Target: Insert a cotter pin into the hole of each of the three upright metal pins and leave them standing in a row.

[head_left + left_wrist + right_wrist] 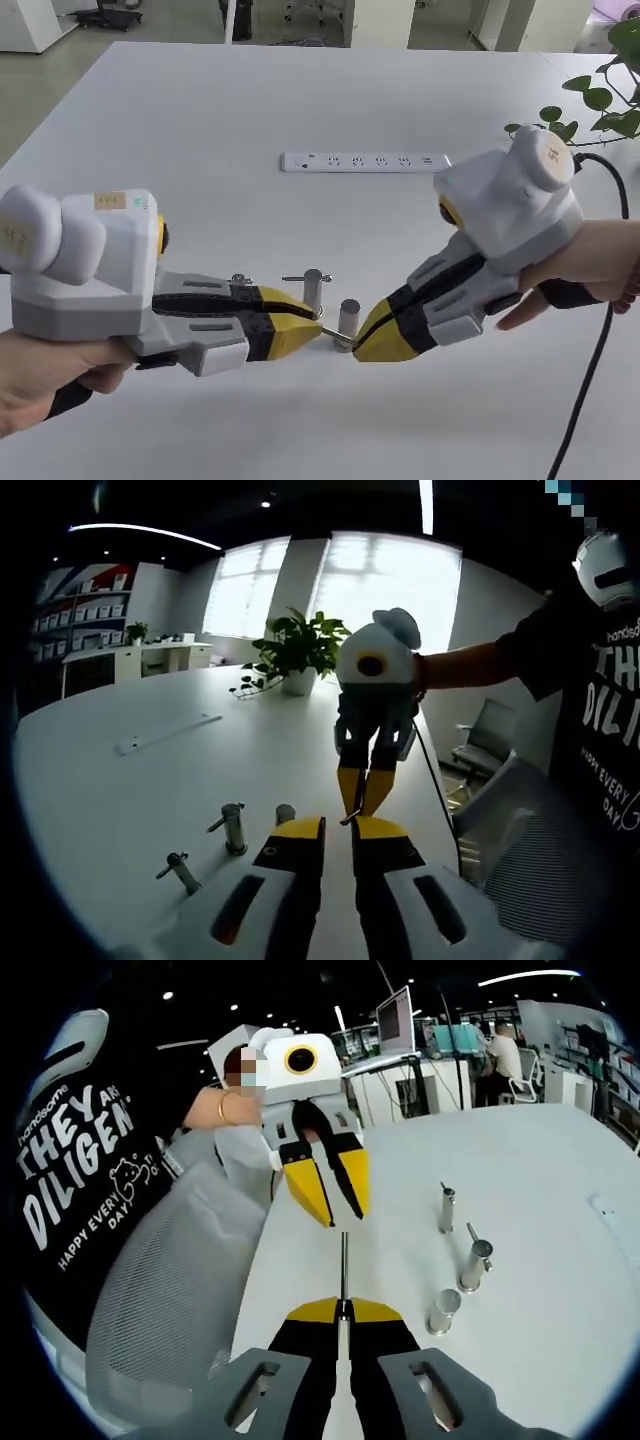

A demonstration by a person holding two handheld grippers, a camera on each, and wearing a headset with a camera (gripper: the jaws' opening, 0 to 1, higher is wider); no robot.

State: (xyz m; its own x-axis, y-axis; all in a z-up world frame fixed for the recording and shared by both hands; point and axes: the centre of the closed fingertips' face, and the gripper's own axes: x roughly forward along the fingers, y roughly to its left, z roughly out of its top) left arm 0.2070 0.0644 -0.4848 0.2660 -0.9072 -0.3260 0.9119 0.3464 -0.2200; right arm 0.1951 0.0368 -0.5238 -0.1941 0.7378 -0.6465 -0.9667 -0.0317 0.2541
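Two metal pins beyond the left tool already carry cotter pins, while the bare third pin stands just beside the right tool, clamped on a cotter pin offered tip-first to the left tool's slightly parted jaws, probably for re-gripping.

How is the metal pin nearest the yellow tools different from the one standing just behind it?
The nearest pin has nothing through its top; the middle pin has a thin cotter pin poked through. The nearest pin stands beside the right tool; the middle pin stands farther back. Both are grey, upright metal.
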